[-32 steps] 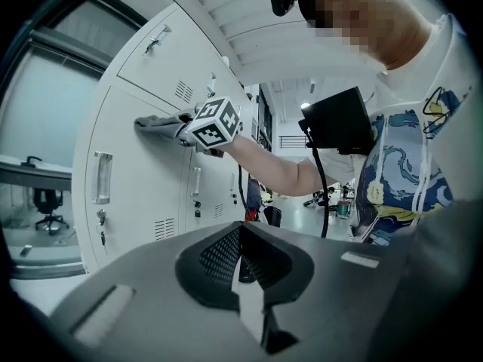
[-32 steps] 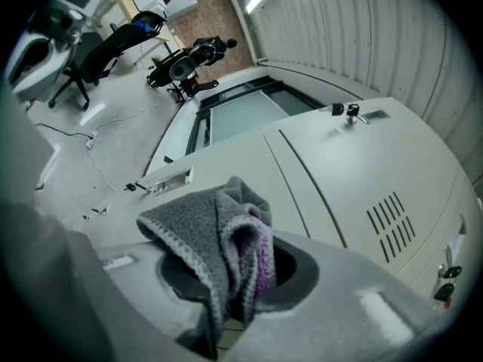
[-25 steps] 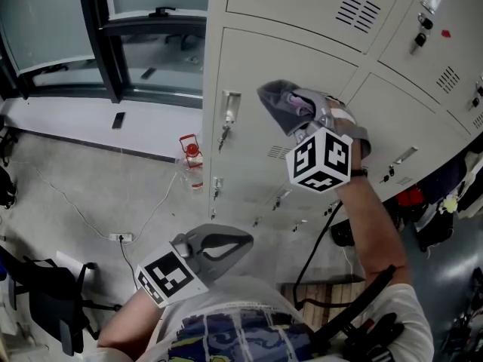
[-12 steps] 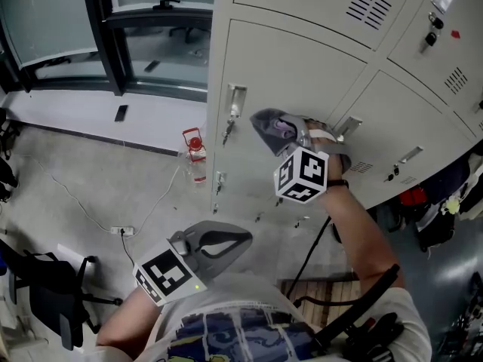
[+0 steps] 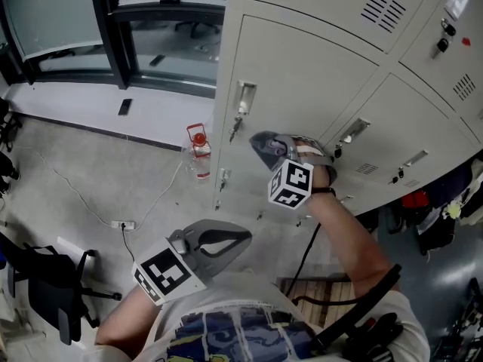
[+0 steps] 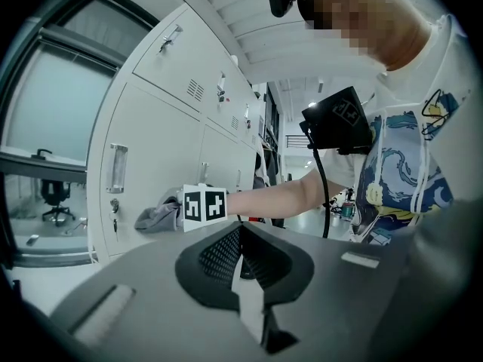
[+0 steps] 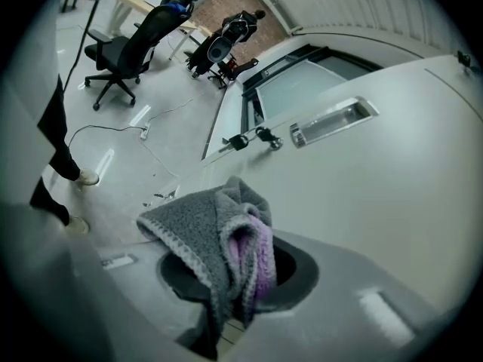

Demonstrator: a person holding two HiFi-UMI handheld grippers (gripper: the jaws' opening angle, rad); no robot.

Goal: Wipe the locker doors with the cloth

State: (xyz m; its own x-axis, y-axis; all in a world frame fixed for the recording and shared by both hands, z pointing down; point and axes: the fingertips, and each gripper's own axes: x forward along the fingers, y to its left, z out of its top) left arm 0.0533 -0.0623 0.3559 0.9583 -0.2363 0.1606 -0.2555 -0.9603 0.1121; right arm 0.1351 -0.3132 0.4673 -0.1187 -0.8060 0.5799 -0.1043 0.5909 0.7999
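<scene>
A grey cloth point(image 5: 266, 145) with a purple inner side is clamped in my right gripper point(image 5: 276, 149), which is shut on it. The cloth presses against the lower part of a pale grey locker door point(image 5: 302, 74), just right of that door's handle and lock point(image 5: 243, 100). From the right gripper view, the folded cloth point(image 7: 220, 236) bulges out of the jaws against the door point(image 7: 377, 179). My left gripper point(image 5: 226, 243) hangs low near my chest, shut and empty, away from the lockers. In the left gripper view its jaws point(image 6: 240, 270) meet, and the cloth point(image 6: 155, 217) shows beyond.
A red-capped bottle point(image 5: 198, 151) stands on the floor at the locker's base. A cable and power strip point(image 5: 121, 237) lie on the concrete floor, with a black chair point(image 5: 53, 292) at lower left. Dark window frames point(image 5: 113, 36) are on the left, and more locker doors with handles point(image 5: 351, 130) on the right.
My right gripper has slid the cloth down the locker door and a little to the left. The left gripper has stayed where it was.
</scene>
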